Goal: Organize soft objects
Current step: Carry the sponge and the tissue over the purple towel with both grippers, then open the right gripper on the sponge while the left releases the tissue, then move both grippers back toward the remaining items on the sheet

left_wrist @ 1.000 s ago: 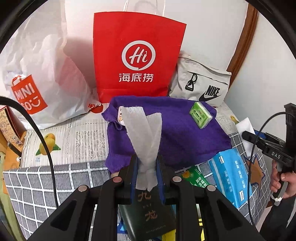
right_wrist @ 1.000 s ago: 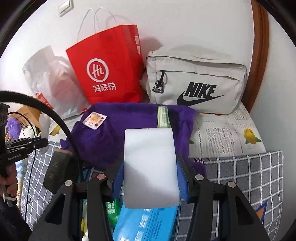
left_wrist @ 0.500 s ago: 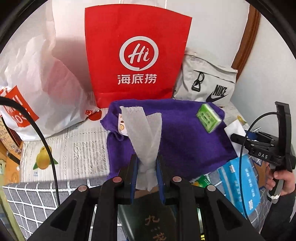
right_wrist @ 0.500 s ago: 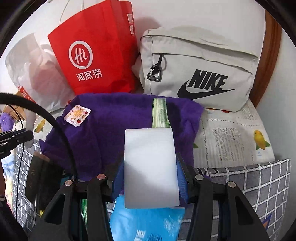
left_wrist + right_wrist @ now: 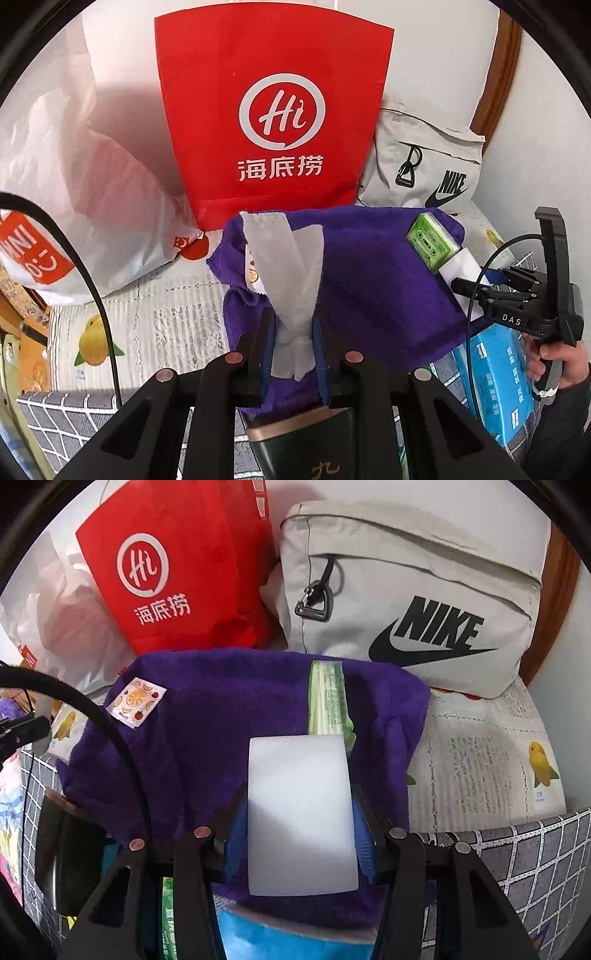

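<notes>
My left gripper (image 5: 293, 345) is shut on a crumpled grey-white wipe (image 5: 286, 273) that stands up between its blue pads. Behind it lies a purple towel (image 5: 369, 280) with a green tissue pack (image 5: 432, 242) on its far right corner. My right gripper (image 5: 299, 834) is shut on a white foam block (image 5: 301, 812), held just above the purple towel (image 5: 221, 731) and close behind the green tissue pack (image 5: 328, 701). In the left wrist view the right gripper (image 5: 461, 282) shows at the right edge, a hand (image 5: 557, 363) on its handle.
Against the wall stand a red paper bag (image 5: 273, 114), a white plastic bag (image 5: 85, 192) and a beige Nike bag (image 5: 413, 602). A blue tissue pack (image 5: 498, 384) and a dark green box (image 5: 314, 454) lie near the towel's front edge on checked cloth (image 5: 524, 864).
Both grippers have moved forward toward the towel and bags, which now look larger. The white foam block has closed in on the green tissue pack. Both grips are unchanged.
</notes>
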